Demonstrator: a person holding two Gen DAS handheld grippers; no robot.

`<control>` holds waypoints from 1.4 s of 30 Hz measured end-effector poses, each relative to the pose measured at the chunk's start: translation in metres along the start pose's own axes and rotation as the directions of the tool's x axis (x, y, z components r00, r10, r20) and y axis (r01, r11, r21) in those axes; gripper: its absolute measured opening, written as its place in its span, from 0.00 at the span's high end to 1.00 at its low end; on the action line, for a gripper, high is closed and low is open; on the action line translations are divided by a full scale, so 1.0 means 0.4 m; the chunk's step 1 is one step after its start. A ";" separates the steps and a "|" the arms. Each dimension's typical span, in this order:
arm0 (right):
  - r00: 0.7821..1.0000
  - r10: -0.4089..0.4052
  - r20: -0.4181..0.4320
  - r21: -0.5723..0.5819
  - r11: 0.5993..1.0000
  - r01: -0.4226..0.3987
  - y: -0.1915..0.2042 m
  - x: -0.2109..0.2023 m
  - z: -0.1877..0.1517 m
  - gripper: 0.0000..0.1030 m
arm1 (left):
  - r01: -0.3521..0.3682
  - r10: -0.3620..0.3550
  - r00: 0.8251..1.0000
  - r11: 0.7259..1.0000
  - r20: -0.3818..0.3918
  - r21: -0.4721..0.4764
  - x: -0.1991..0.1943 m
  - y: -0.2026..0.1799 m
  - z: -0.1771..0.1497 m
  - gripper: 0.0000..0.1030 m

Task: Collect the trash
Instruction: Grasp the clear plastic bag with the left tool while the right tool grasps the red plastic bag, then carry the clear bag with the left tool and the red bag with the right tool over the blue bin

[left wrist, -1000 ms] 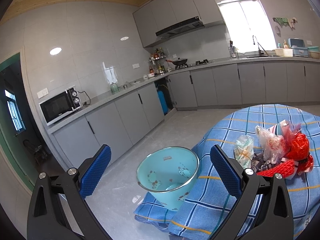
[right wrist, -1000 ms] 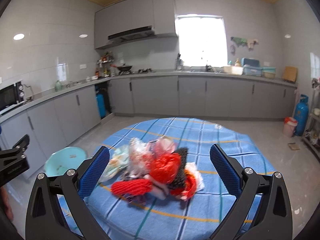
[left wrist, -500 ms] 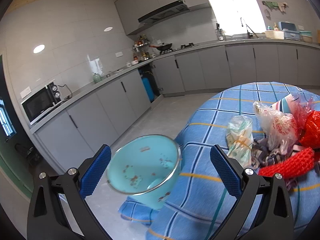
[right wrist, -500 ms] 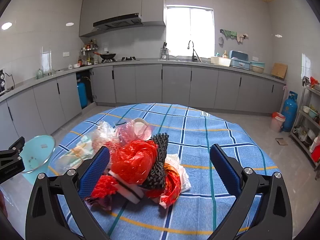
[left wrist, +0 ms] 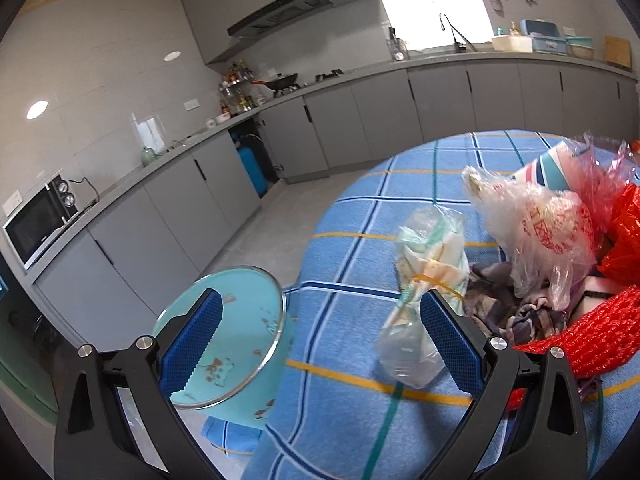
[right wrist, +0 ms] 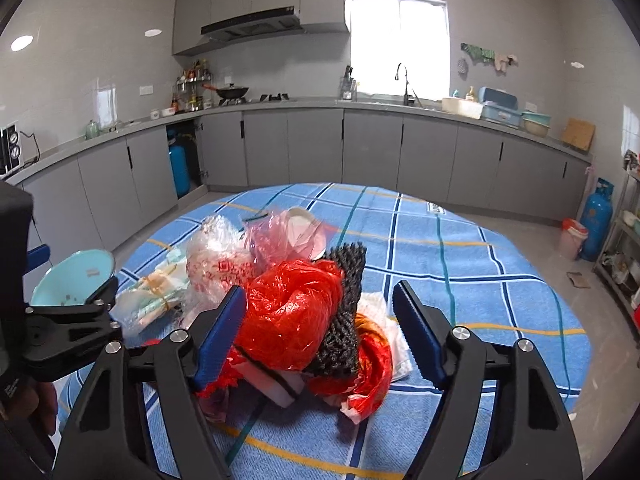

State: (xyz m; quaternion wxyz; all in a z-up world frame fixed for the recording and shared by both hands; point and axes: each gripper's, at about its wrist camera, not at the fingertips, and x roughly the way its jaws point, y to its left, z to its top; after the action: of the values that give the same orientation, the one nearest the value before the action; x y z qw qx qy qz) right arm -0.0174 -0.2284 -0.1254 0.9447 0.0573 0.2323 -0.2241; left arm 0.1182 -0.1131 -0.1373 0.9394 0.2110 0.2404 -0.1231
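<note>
A pile of trash lies on the blue checked tablecloth. It holds a red plastic bag, a black foam net, a clear bag with red print and a pink bag over a paper cup. My right gripper straddles the red bag; its jaws are closing, and the right pad stands clear of the pile. My left gripper is open over the table's left edge. A tied clear bag lies just ahead of its right finger. The teal bin stands behind its left finger, off the table.
Grey kitchen cabinets run along the back and left walls, with a microwave on the counter. A blue gas cylinder and a pink pail stand on the floor at the right, beside a shelf rack. A red net lies at the pile's near edge.
The left gripper has dropped and swung toward the table, so the teal bin now sits behind its left finger. The right gripper has come down onto the pile and its jaws have narrowed around the red bag.
</note>
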 end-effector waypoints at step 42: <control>0.998 -0.009 0.056 -0.121 0.993 0.015 0.034 -0.057 0.039 0.83 | -0.111 0.109 0.990 0.994 0.094 0.017 -0.147 0.071 -0.016 0.87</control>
State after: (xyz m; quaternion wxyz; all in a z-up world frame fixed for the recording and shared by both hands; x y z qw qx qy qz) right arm -0.0231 -0.2106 -0.1008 0.9511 -0.0077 0.2197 -0.2169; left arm 0.0749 -0.0777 -0.1034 0.9526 0.2283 0.1829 -0.0837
